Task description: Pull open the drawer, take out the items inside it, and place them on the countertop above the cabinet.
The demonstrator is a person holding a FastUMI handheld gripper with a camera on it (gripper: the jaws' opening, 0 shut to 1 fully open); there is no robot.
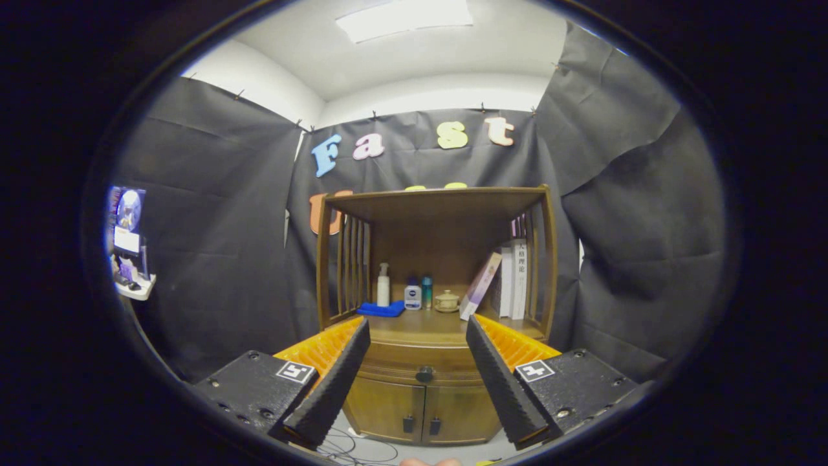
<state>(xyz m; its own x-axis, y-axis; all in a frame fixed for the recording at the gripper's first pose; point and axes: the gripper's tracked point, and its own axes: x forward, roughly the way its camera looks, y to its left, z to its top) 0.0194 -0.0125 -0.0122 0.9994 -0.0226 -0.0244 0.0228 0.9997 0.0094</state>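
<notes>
Holding gripper (418, 353) wide open, we grip nothing, fingers touch nothing. Drawer (424, 366) shut, round knob (424, 373) seen between fingers, well beyond them, below countertop (420, 321). On countertop: blue cloth (381, 310), pump bottle (383, 285), small jar (413, 296), teal can (427, 291), lidded cup (446, 301), books (508, 278). Spine writing too small for us to read.
</notes>
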